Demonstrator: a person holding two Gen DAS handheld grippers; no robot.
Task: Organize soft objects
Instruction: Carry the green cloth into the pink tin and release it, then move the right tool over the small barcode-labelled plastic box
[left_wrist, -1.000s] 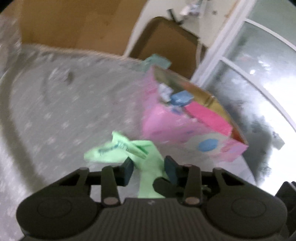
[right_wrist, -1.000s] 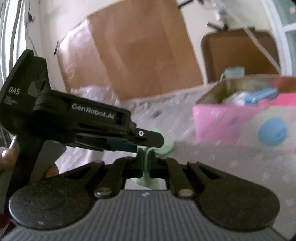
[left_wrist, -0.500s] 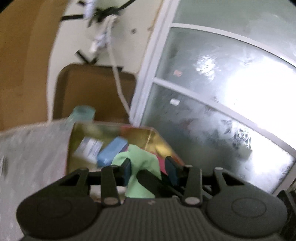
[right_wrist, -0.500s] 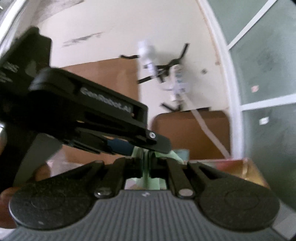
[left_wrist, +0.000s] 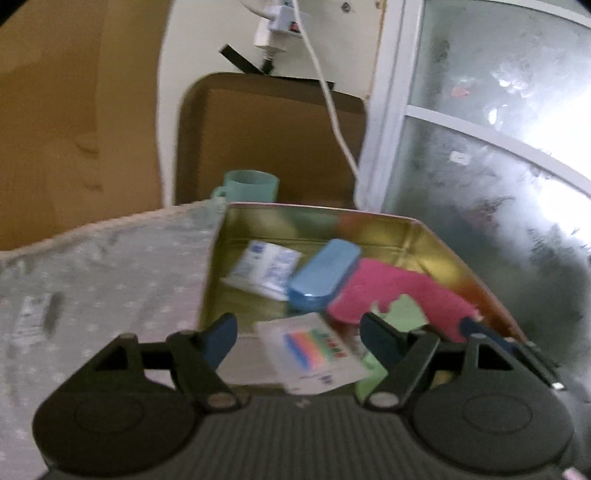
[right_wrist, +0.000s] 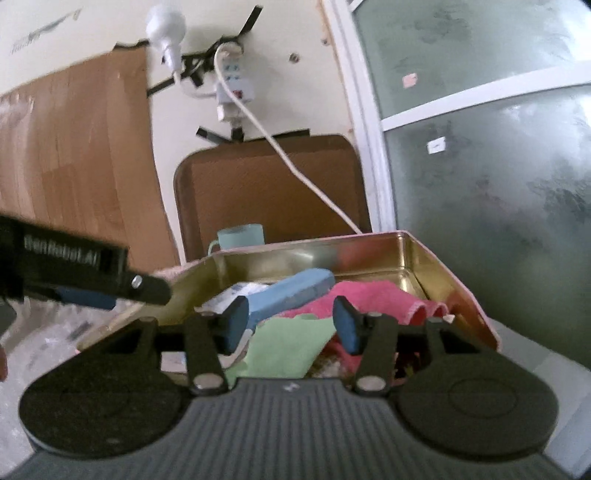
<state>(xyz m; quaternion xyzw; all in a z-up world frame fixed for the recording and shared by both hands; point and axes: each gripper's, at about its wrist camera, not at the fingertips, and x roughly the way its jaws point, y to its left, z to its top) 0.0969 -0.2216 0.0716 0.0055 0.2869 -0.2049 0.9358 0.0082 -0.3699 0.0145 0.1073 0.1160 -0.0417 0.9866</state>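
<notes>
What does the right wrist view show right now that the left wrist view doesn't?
Only the right wrist view: the light bulb taped to the wall, and the left gripper's body reaching in from the left edge.

Only the left wrist view: the white packet with rainbow stripes at the tin's near end and the open stretch of grey dotted cloth.

Both: the tin, blue case, pink cloth, green cloth and teal mug. Both grippers' jaws are opening, gripping nothing.

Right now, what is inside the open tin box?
Inside the tin box lie a green cloth, a pink cloth, a blue case, a white packet and a printed card. The cloths cover part of the bottom.
</notes>
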